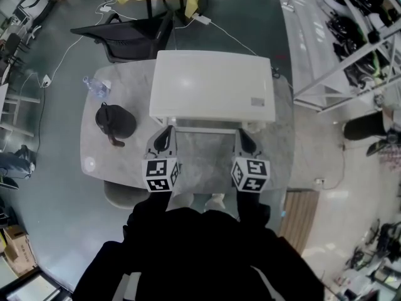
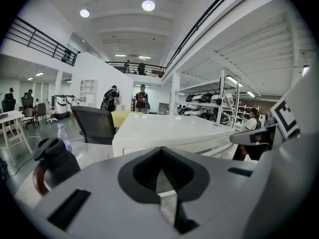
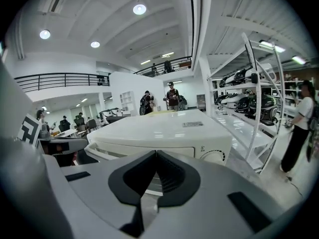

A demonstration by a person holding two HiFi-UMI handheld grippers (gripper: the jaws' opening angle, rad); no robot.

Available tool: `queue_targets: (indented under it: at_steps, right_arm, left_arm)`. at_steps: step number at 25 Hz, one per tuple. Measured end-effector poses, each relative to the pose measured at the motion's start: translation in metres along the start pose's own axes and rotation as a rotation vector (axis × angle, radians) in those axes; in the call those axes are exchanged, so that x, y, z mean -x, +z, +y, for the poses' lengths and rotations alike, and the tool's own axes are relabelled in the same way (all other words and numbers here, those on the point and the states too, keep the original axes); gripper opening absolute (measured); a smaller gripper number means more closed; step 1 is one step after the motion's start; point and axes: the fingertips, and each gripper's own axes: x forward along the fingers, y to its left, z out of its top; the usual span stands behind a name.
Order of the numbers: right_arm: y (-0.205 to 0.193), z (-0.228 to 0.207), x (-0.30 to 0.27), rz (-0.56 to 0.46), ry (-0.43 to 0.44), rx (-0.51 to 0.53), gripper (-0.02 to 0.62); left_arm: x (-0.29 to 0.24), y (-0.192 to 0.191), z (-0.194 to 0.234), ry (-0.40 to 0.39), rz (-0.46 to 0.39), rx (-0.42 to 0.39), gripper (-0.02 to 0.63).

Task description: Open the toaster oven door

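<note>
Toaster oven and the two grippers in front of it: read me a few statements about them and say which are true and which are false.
1. The white toaster oven sits on the grey table. True.
2. A black jug stands to the right of the oven. False: in the head view it stands to the oven's left, on the same table.
3. The left gripper and the right gripper both have their jaws together, with nothing between them. True.
4. The left gripper is clamped on the door handle. False: it is short of the oven front and grips nothing.
</note>
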Motion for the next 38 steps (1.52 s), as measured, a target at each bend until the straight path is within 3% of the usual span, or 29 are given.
queue_targets:
  at_steps: [8,24,38]
  right_arm:
    - [-0.003,-0.001,-0.004,0.036,0.000,0.002,0.003]
    - [-0.015,0.000,0.008,0.048,0.033,-0.042,0.003]
    - [-0.031,0.003,0.022,0.072,0.055,-0.042,0.003]
  left_arm:
    - [-0.006,-0.006,0.003,-0.005,0.051,-0.007,0.003]
    - [0.006,-0.017,-0.001,-0.005,0.068,0.084,0.003]
    - [0.020,-0.033,-0.006,-0.001,0.081,0.072,0.003]
